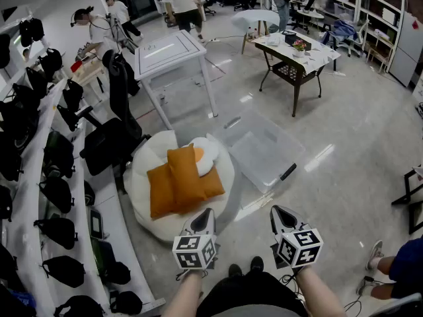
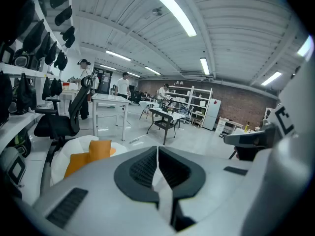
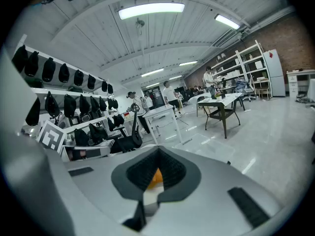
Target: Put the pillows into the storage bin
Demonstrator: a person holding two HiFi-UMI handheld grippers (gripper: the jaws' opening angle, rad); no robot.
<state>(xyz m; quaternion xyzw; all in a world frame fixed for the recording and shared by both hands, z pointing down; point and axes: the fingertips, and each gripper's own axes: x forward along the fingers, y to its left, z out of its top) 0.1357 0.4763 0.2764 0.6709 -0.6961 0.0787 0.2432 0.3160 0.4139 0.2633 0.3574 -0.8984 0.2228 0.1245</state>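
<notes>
Two orange pillows [image 1: 180, 182] lie overlapped on a white bean bag [image 1: 147, 177], with a fried-egg pillow [image 1: 206, 154] behind them. The clear storage bin [image 1: 263, 148] sits on the floor just right of the bean bag, nothing visible inside it. My left gripper [image 1: 206, 212] hovers shut and empty near the bean bag's front edge. My right gripper [image 1: 277, 211] is shut and empty over bare floor in front of the bin. In the left gripper view the jaws [image 2: 157, 151] meet, and the orange pillows [image 2: 87, 155] show at lower left. The right gripper [image 3: 158, 153] points toward an orange pillow [image 3: 155, 176].
A black office chair [image 1: 115, 127] and a white table [image 1: 170, 50] stand behind the bean bag. Shelves with black bags [image 1: 46, 177] line the left. A dark-legged table [image 1: 294, 55] stands at the back right. Several people are farther off. A person's leg [image 1: 396, 266] is at right.
</notes>
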